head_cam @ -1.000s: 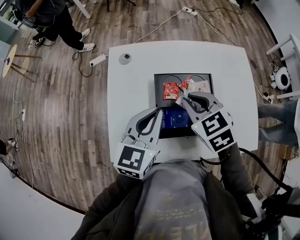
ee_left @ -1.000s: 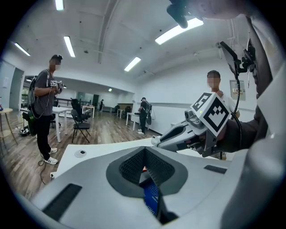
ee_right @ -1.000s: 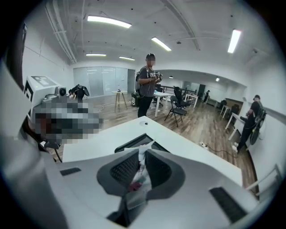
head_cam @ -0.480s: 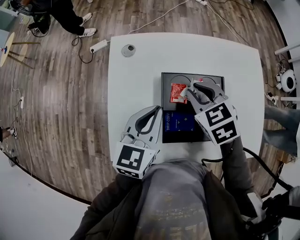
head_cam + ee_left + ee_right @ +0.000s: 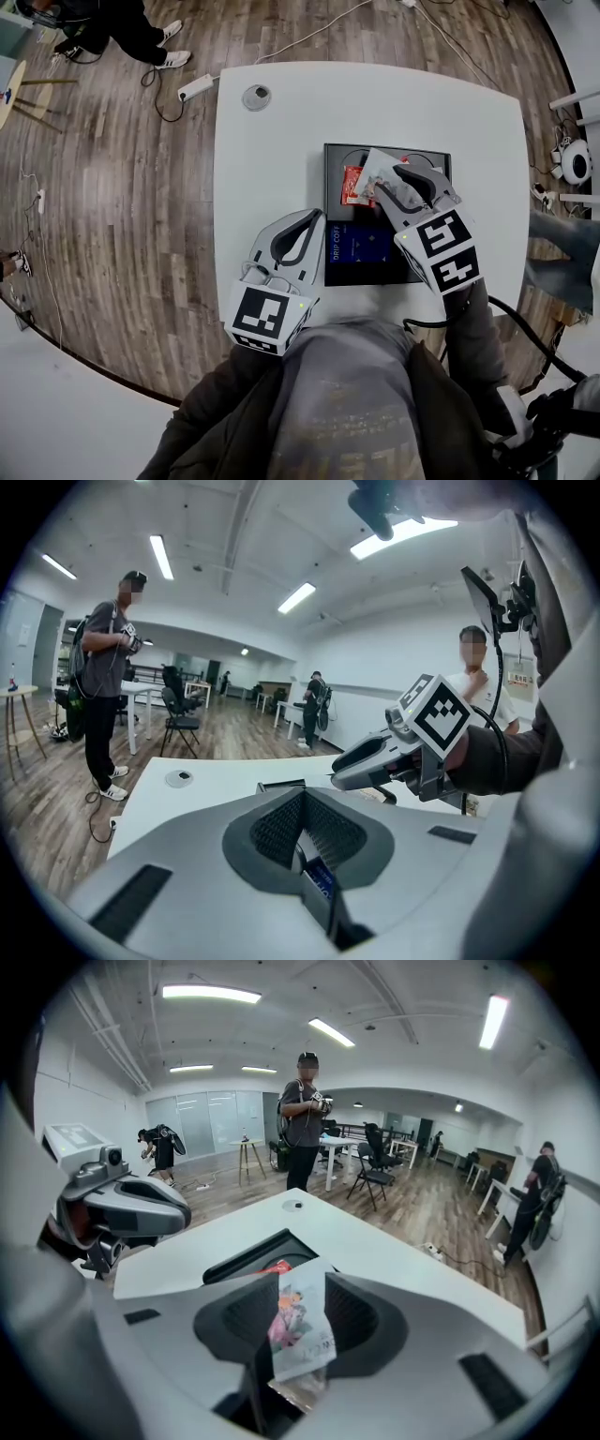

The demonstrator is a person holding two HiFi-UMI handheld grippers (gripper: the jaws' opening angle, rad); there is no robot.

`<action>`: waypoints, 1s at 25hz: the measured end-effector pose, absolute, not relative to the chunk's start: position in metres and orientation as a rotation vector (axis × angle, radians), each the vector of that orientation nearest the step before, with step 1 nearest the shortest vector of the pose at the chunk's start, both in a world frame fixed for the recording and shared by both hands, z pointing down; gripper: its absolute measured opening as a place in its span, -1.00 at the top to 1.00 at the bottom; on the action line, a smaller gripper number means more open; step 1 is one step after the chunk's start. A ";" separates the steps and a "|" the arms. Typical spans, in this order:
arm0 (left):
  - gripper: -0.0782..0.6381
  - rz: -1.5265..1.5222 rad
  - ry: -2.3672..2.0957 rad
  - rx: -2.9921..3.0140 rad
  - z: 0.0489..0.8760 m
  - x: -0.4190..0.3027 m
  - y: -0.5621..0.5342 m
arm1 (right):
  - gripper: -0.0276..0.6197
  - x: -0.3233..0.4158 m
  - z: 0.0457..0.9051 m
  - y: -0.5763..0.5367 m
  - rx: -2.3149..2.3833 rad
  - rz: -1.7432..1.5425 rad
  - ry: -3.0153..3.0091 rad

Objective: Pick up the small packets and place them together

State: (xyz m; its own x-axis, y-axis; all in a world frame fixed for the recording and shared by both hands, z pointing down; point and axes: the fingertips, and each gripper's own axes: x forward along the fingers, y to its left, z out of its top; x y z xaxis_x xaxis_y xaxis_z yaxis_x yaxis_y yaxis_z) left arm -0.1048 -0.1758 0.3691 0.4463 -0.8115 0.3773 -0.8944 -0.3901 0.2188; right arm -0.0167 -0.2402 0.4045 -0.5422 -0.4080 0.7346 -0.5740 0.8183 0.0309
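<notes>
A: Status wanted on the right gripper [image 5: 384,178].

B: Jaws have just been opening. The pale packet [image 5: 298,1327] is stood on end between them. The pads appear parted from it, so no firm grip is assumed. It is held over the black tray [image 5: 339,157], just beside the red packet [image 5: 355,186].

A: Left gripper [image 5: 313,221]?

B: Jaws are seen closed at the tips, nothing pinched. It is held low over the white table [image 5: 272,150], by the tray's left edge.

A: Failure modes?

B: Three are expected.
1. The pale packet's crumpled lower end appears sunk deep between the jaws. It could be caught there and dragged back out when the gripper is withdrawn.
2. If it is let go on end, it could be tipped away from the red packet. The two would then be left apart, and "together" would not be met.
3. The red packet lies right at the fingertips, so it could be shoved aside by the lower finger on the way out.

A lesser risk is noted: the tray could be nudged if the left gripper is swung inward.

A: Counts?

B: Three packets are counted: one red, one pale and one blue packet [image 5: 361,246]. The blue one is larger and is laid flat in the tray's near half. More may be hidden under the right gripper; that cannot be ruled out. Trays: one. Tables: one. Grippers: two.
</notes>
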 end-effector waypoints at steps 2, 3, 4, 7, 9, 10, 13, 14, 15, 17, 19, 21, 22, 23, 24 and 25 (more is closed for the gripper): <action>0.78 0.295 -1.442 2.321 0.367 -0.104 -0.175 | 0.48 -0.014 0.398 -0.240 0.745 0.257 -2.230; 0.78 0.296 -1.441 2.325 0.366 -0.103 -0.173 | 0.48 -0.013 0.394 -0.239 0.758 0.248 -2.235; 0.78 0.296 -1.441 2.329 0.364 -0.102 -0.172 | 0.48 -0.011 0.391 -0.237 0.769 0.241 -2.240; 0.78 0.295 -1.442 2.349 0.359 -0.098 -0.167 | 0.48 -0.006 0.382 -0.230 0.800 0.226 -2.258; 0.78 0.298 -1.438 2.364 0.357 -0.094 -0.164 | 0.48 -0.001 0.377 -0.224 0.825 0.219 -2.277; 0.78 0.300 -1.434 2.370 0.356 -0.092 -0.162 | 0.48 0.003 0.375 -0.221 0.838 0.219 -2.285; 0.78 0.303 -1.416 2.387 0.353 -0.083 -0.156 | 0.48 0.014 0.374 -0.209 0.866 0.236 -2.307; 0.78 0.303 -1.410 2.395 0.353 -0.079 -0.155 | 0.48 0.017 0.375 -0.204 0.866 0.243 -2.315; 0.78 0.304 -1.403 2.403 0.352 -0.076 -0.153 | 0.48 0.020 0.377 -0.197 0.856 0.250 -2.323; 0.78 0.311 -1.384 2.418 0.351 -0.070 -0.148 | 0.48 0.021 0.384 -0.180 0.806 0.275 -2.334; 0.78 0.319 -1.366 2.432 0.350 -0.063 -0.145 | 0.48 0.022 0.400 -0.161 0.730 0.316 -2.315; 0.78 0.328 -1.356 2.443 0.350 -0.058 -0.142 | 0.48 0.025 0.422 -0.148 0.663 0.359 -2.262; 0.78 0.334 -1.352 2.445 0.350 -0.057 -0.141 | 0.48 0.026 0.432 -0.144 0.641 0.380 -2.234; 0.78 0.340 -1.350 2.446 0.350 -0.056 -0.139 | 0.48 0.028 0.441 -0.142 0.627 0.401 -2.211; 0.78 0.345 -1.348 2.444 0.350 -0.056 -0.138 | 0.48 0.028 0.448 -0.141 0.618 0.421 -2.193; 0.78 0.350 -1.349 2.442 0.351 -0.056 -0.137 | 0.48 0.028 0.455 -0.141 0.610 0.439 -2.180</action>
State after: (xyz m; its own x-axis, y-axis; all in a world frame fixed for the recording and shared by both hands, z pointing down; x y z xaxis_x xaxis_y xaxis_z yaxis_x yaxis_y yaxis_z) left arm -0.0559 -0.1373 0.3506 0.5220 -0.7705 0.3659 -0.8512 -0.4981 0.1653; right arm 0.0280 -0.1410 0.4546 -0.5541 -0.2763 0.7853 -0.5588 0.8226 -0.1049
